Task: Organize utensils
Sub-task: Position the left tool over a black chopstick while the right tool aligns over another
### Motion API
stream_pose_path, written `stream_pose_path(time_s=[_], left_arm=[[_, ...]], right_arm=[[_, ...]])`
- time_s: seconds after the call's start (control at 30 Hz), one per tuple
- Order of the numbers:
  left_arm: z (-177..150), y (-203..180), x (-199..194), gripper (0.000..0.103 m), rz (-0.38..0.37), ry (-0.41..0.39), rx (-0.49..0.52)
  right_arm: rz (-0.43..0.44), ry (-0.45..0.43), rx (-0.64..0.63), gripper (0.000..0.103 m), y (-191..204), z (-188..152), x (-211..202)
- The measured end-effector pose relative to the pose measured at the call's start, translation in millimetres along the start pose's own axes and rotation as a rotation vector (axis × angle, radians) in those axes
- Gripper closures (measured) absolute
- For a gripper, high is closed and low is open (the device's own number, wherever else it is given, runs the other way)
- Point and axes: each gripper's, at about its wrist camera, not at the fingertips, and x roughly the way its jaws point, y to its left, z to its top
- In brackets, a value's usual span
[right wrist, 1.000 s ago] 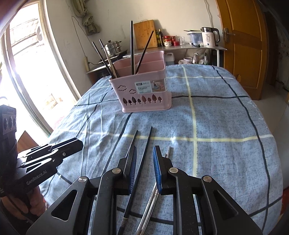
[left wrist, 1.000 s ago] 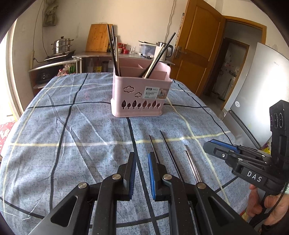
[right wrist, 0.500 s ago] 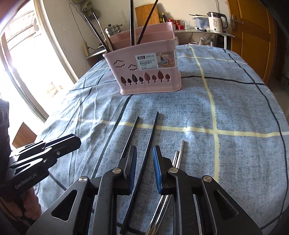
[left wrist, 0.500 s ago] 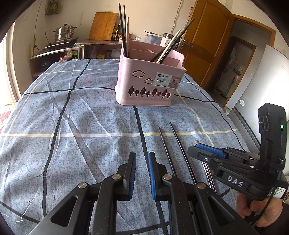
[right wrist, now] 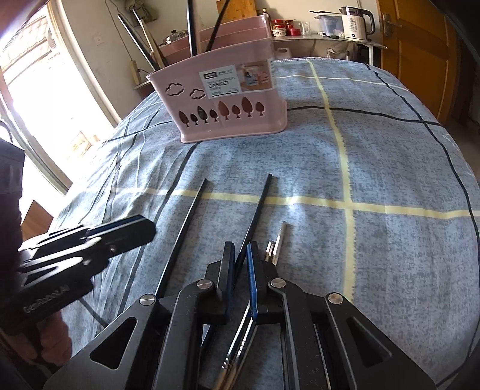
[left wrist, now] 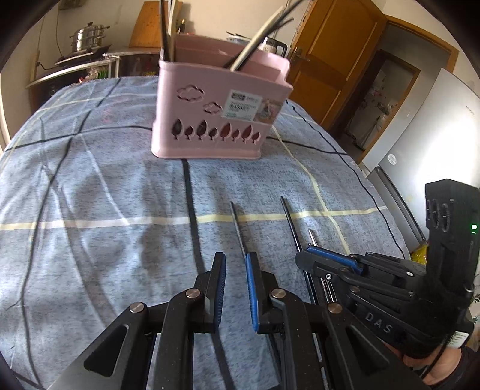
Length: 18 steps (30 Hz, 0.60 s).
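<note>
Two black chopsticks lie on the checked cloth, one on the left (right wrist: 186,234) and one on the right (right wrist: 258,210), with a pair of steel chopsticks (right wrist: 277,243) beside them. My right gripper (right wrist: 240,255) is low over the cloth. Its jaws are closing on the right black chopstick, which fills the narrow gap between the pads. My left gripper (left wrist: 235,264) holds nothing and its jaws stand a little apart. The left black chopstick (left wrist: 237,228) runs under its right finger. The pink utensil basket (left wrist: 210,120) stands upright beyond, with several chopsticks in it.
The tablecloth's right edge (left wrist: 375,192) drops toward a white fridge (left wrist: 426,126). Behind the table are a counter with a steel pot (left wrist: 88,37), a kettle (right wrist: 355,22) and a wooden door (left wrist: 327,60). A person's hand (left wrist: 435,363) holds the right gripper.
Both grippers have sunk and moved forward toward the chopsticks, so the basket looms larger. The right jaws have narrowed around the right black chopstick. The left jaws keep the same small gap.
</note>
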Motion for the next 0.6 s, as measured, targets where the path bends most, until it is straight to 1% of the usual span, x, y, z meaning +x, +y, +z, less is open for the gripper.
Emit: stream_pose_path(time_s=[0.1, 0.23, 0.33, 0.37, 0.4, 0.5, 0.6], left_arm=[[0, -6, 13, 0.089, 0.009, 0.030, 0.007], [-1, -15, 17, 0.089, 0.038, 0.012, 0.043], [-2, -25, 21, 0.089, 0.083, 0.001, 0.100], [-3, -28, 22, 0.094, 0.106, 0.000, 0.122], [-2, -29, 22, 0.095, 0.118, 0.000, 0.130], [-1, -25, 21, 0.096, 0.107, 0.007, 0.117], [-1, -17, 16, 0.096, 0.129, 0.007, 0.110]], right_arm=[[0.003, 0.002, 0.000, 0.095, -2, 0, -1], [0.007, 0.000, 0.002, 0.095, -2, 0, 0], [0.004, -0.001, -0.001, 0.095, -2, 0, 0], [0.004, -0.001, -0.001, 0.095, -2, 0, 0], [0.004, -0.001, 0.001, 0.095, -2, 0, 0], [0.006, 0.001, 0.004, 0.095, -2, 0, 0], [0.000, 0.004, 0.004, 0.095, -1, 0, 1]])
